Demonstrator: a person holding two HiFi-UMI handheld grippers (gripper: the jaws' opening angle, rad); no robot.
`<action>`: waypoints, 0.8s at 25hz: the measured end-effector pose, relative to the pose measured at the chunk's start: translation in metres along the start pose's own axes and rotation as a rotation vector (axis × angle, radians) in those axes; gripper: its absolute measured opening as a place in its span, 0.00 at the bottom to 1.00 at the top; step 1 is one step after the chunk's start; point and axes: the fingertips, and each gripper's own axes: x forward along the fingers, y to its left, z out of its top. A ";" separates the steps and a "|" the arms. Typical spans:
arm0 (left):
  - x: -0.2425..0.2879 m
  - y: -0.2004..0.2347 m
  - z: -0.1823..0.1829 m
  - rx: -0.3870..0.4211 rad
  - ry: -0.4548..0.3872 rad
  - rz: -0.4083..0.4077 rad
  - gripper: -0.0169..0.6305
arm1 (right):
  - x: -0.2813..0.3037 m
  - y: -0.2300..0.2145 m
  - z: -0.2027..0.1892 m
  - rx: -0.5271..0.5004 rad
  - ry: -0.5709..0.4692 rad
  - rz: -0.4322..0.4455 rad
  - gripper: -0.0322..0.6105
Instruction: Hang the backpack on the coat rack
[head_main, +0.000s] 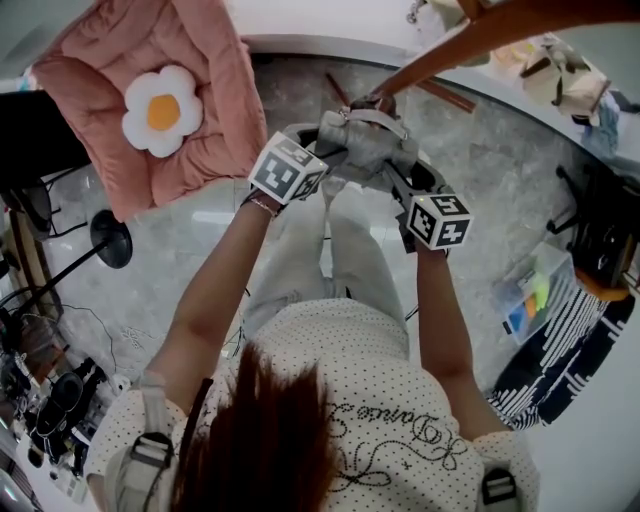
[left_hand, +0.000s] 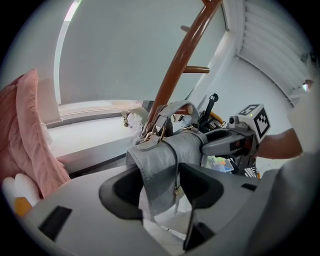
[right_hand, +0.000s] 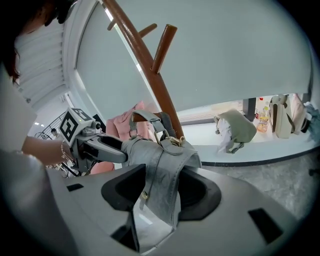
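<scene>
Backpack location: The grey backpack (head_main: 362, 150) is held clear of the floor (head_main: 480, 180) between both grippers, close against the brown pole of the coat rack (head_main: 470, 45).
Carry handle: The carry handle (left_hand: 176, 106) is stood upright just beside the pole. Whether it is hooked over a peg cannot be told.
Left gripper: The jaws of the left gripper (left_hand: 161, 187) are set wide. A grey fold of the backpack is draped between them, with a gap visible along one side, so the fold is not pinched.
Right gripper: The jaws of the right gripper (right_hand: 161, 192) are closed on a second grey fold of the backpack.
Gripper spacing: The 2 grippers are positioned side by side, with their tips converging on the top of the backpack.
Pegs: Angled pegs (right_hand: 164, 47) are seen branching from the pole above the backpack.
Surroundings: A pink cushion (head_main: 110, 120) with a flower motif is seen left of the grippers in the head view. A green bag (right_hand: 235, 127) is seen on a ledge (right_hand: 280, 145) in the right gripper view.
</scene>
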 end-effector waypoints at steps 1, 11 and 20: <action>0.000 0.000 -0.001 0.002 0.002 0.000 0.37 | 0.000 0.000 0.000 0.002 0.001 0.004 0.37; -0.007 0.020 0.005 0.063 0.024 0.095 0.39 | 0.000 0.000 0.003 0.092 0.022 0.078 0.40; -0.002 0.021 0.014 0.020 0.015 0.082 0.35 | 0.000 -0.010 0.013 0.124 -0.012 0.042 0.35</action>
